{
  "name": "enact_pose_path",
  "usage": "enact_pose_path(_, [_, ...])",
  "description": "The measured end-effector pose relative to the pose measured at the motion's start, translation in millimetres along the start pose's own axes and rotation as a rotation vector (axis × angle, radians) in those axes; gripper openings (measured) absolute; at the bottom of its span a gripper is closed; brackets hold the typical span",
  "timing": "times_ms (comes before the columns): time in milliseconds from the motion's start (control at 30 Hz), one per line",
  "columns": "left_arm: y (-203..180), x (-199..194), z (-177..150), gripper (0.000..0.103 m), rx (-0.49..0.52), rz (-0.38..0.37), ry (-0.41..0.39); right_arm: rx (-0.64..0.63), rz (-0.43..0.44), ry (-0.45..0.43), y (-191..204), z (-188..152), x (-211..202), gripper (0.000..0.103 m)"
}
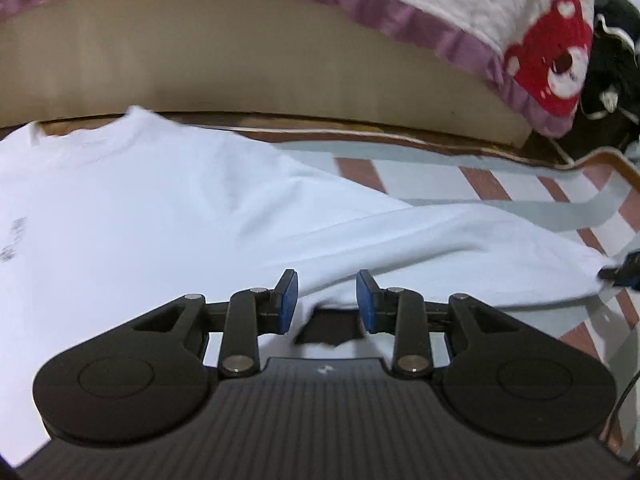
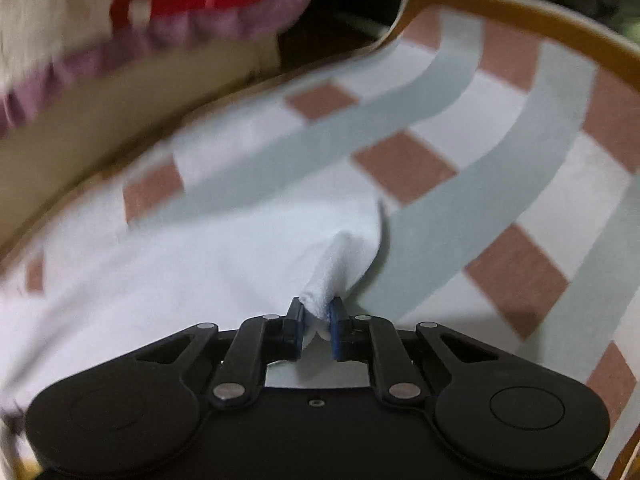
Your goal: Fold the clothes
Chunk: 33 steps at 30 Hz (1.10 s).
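A white T-shirt [image 1: 160,208] lies spread on a checked mat [image 1: 480,184], with its neckline at the far left by the bed. My left gripper [image 1: 327,300] hovers over the shirt's near edge with its blue pads well apart. White cloth shows in the gap, but neither pad presses on it. My right gripper [image 2: 318,312] is shut on a pinched-up peak of the white T-shirt [image 2: 200,272]. In the left wrist view the right gripper [image 1: 624,270] appears at the far right, at the shirt's stretched-out tip.
A beige bed side [image 1: 240,60] runs along the far edge of the mat. Over it hangs a white quilt with a purple frill and a red bear [image 1: 556,60]. Dark clothes [image 1: 612,80] are piled at the right. The mat's brown border [image 2: 520,4] curls up.
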<state>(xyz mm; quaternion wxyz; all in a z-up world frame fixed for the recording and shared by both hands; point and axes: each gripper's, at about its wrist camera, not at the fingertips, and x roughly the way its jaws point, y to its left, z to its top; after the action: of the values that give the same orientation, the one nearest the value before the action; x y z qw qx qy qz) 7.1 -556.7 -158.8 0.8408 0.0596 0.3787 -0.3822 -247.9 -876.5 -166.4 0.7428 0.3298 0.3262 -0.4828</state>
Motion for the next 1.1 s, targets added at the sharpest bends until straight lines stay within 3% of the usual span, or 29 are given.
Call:
enact_pose_path(100, [21, -39, -6, 0.029, -0.025, 0.095, -0.085, 0.008, 0.035, -0.134, -1, 7, -39, 0.014])
enact_pose_path(167, [34, -64, -9, 0.031, -0.031, 0.113, -0.116, -0.007, 0.072, -0.220, 5, 7, -65, 0.014])
enact_pose_path(267, [46, -84, -16, 0.032, 0.001, 0.109, -0.089, -0.042, 0.059, -0.308, 19, 6, -91, 0.014])
enact_pose_path(333, [49, -89, -21, 0.032, 0.055, 0.114, -0.060, -0.072, -0.003, -0.307, 29, 6, -92, 0.014])
enact_pose_path(433, [49, -94, -29, 0.034, 0.083, 0.090, -0.060, -0.075, -0.074, -0.238, 33, -1, -72, 0.014])
enact_pose_path(500, [48, -98, -31, 0.034, 0.056, 0.062, -0.087, -0.062, -0.034, -0.227, 34, -5, -69, 0.014])
enact_pose_path(633, [46, -110, -35, 0.034, 0.016, 0.096, -0.155, -0.084, 0.086, -0.296, 48, -10, -87, 0.014])
enact_pose_path(733, [46, -118, -42, 0.034, 0.005, 0.087, -0.170, -0.040, 0.301, -0.310, 65, -10, -100, 0.015])
enact_pose_path(867, [40, -138, -54, 0.044, 0.005, 0.019, -0.245, -0.024, 0.776, -0.208, 112, -27, -116, 0.015])
enact_pose_path(967, [30, -144, -56, 0.051, 0.042, -0.042, -0.273, -0.104, 0.939, -0.129, 158, -45, -115, 0.015])
enact_pose_path(1100, [21, -134, -52, 0.056, 0.058, -0.136, -0.270, -0.170, 1.053, -0.061, 185, -66, -106, 0.015])
